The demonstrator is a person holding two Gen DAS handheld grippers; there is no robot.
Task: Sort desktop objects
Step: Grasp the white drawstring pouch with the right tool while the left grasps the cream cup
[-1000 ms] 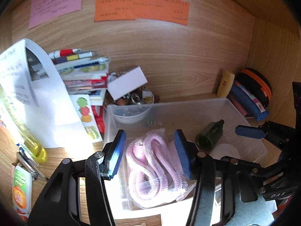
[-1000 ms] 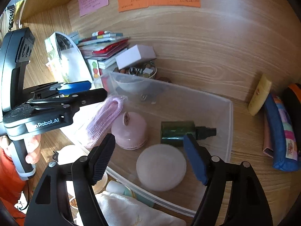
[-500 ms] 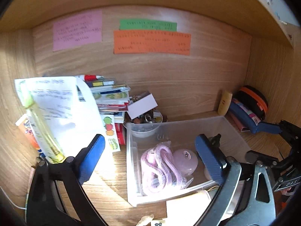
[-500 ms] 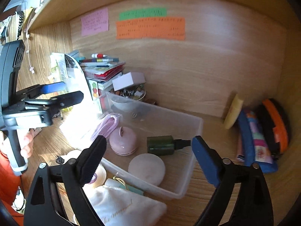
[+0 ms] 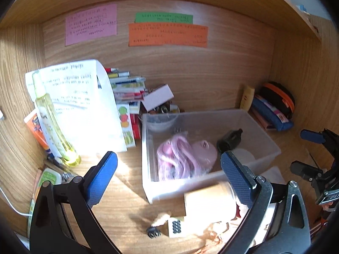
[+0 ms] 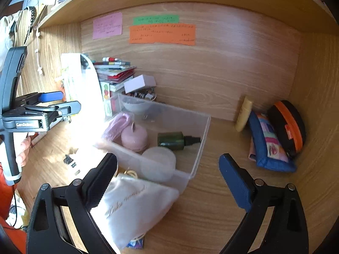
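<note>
A clear plastic bin (image 5: pixel 148 186) (image 6: pixel 199 154) stands on the wooden desk. In it lie a pink rope bundle (image 5: pixel 175 158) (image 6: pixel 117 122), a pink round case (image 6: pixel 134 137), a dark green bottle (image 6: pixel 173 140) (image 5: pixel 228 140) and a white round lid (image 6: pixel 159 158). My left gripper (image 5: pixel 169 177) is open and empty, held back above the desk in front of the bin. My right gripper (image 6: pixel 169 180) is open and empty, above a white pouch (image 6: pixel 131 205) at the bin's near side.
A paper sheet (image 5: pixel 84 105), a yellow bottle (image 5: pixel 53 122) and stacked books (image 5: pixel 129 91) stand at the left. A white bowl of small items (image 6: pixel 137 103) sits behind the bin. Pencil cases (image 6: pixel 271 144) and a yellow tube (image 6: pixel 243 114) lean at the right. A cardboard box (image 5: pixel 209 201) lies in front.
Both grippers have drawn back and up from the bin. The left gripper opened wide, and the pink rope bundle now lies in the bin.
</note>
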